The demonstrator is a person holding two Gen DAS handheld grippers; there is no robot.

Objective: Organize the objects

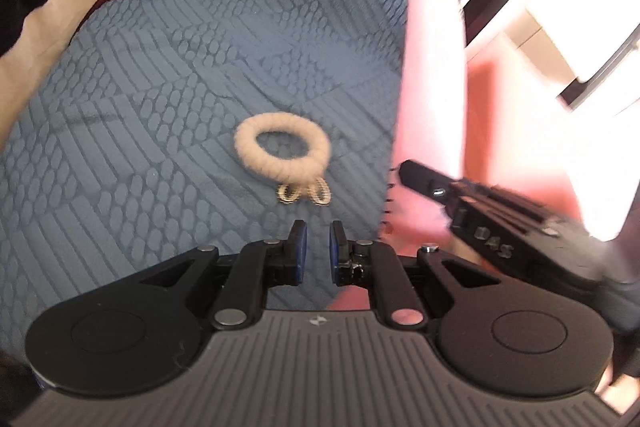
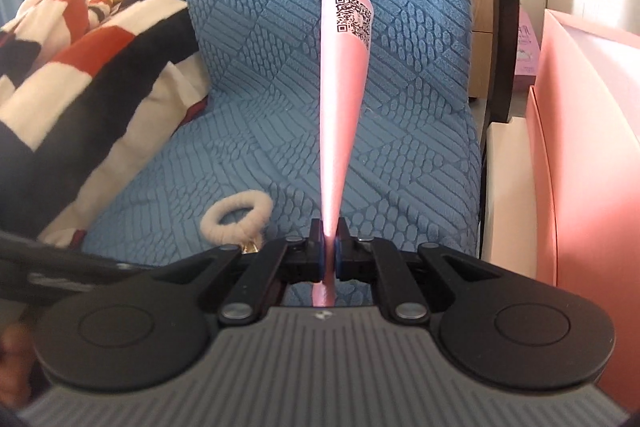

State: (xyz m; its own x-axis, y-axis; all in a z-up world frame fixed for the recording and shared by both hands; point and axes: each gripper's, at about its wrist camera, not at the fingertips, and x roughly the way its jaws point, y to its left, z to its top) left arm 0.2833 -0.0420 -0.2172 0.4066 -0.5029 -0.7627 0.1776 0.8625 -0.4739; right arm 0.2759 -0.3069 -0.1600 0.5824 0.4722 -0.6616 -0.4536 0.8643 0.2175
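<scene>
Right fingers [image 2: 329, 241] pinched tight on thin pink QR-coded card [image 2: 344, 99], frame centre. Left fingers [image 1: 318, 241] nearly closed, empty, above cream fuzzy hair tie [image 1: 282, 147] on blue quilted cover [image 1: 160, 87]. Risk: floppy card could slip from edge-only grip.

A black QR code [image 2: 354, 17] is printed near the far end of the pink card [image 2: 340, 115] seen from the right wrist view; no letters beside it can be made out. In the left wrist view, raised letters on the body of the right hand-held gripper [image 1: 404, 173] read roughly "DAS" [image 1: 493, 245], though blur makes them uncertain. A small pink box [image 2: 527, 55] in the background of the right wrist view carries print too small to read.
</scene>
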